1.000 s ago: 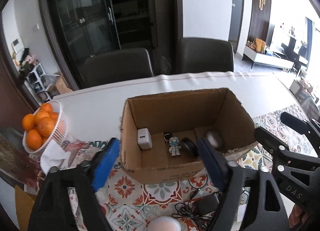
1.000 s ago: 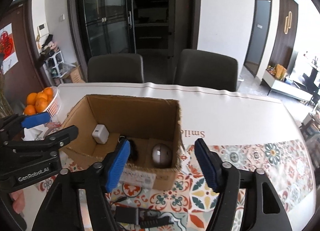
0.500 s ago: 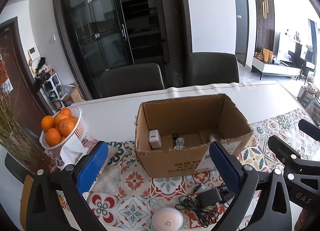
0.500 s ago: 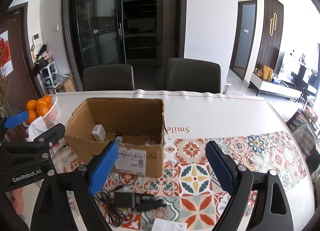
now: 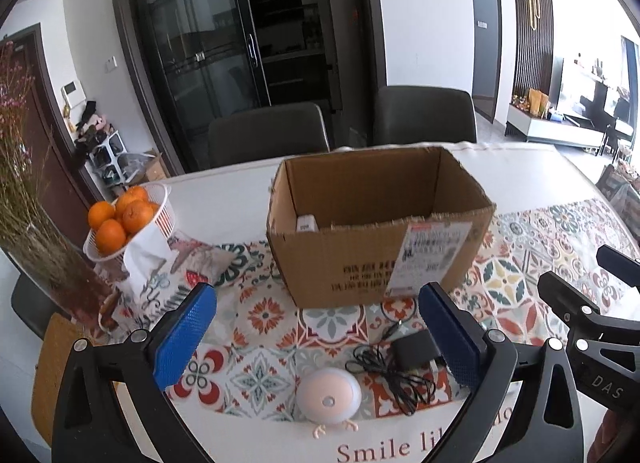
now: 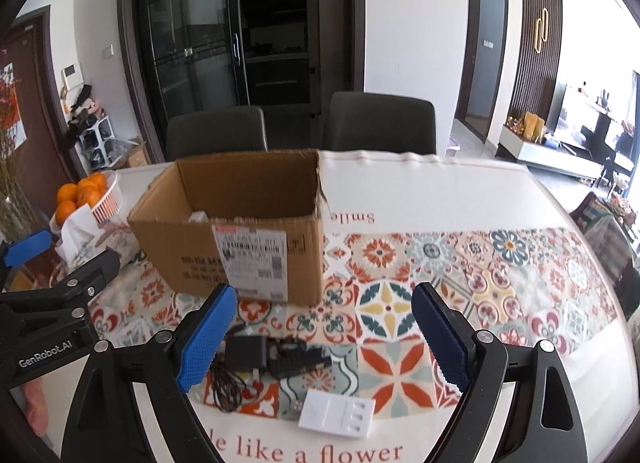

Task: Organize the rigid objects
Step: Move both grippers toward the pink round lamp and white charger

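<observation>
While both of your tongs hang above the near edge of the bench (image 6: 440,199), neither one holds anything: the left tongs (image 5: 316,337) have their blue pads spread wide apart, and the right tongs (image 6: 320,337) are just as wide open.

In front of you the cardboard box (image 5: 376,231) stands upright and open-topped on the patterned runner (image 6: 500,275), its labelled wall facing you. Over that wall, in the left wrist view, you can see only the top of a white charger block (image 5: 306,223) inside, near the box's left wall; the rest of the box floor is hidden from you.

Three things lie loose on the runner between you and the box. The round pale night light (image 5: 329,394) sits closest to your left tongs, below the gap between the pads. Just beside it, to its right, lies the black power adapter (image 5: 412,349) with its thin cord (image 5: 394,381) tangled in a loose heap. The white flat switch-like panel (image 6: 336,414) lies nearest the bench edge in the right wrist view, close to the adapter but apart from it.

Off to your left, a white basket of oranges (image 5: 122,217) stands well apart from the box, with a tissue pack (image 5: 148,263) just in front of it.
</observation>
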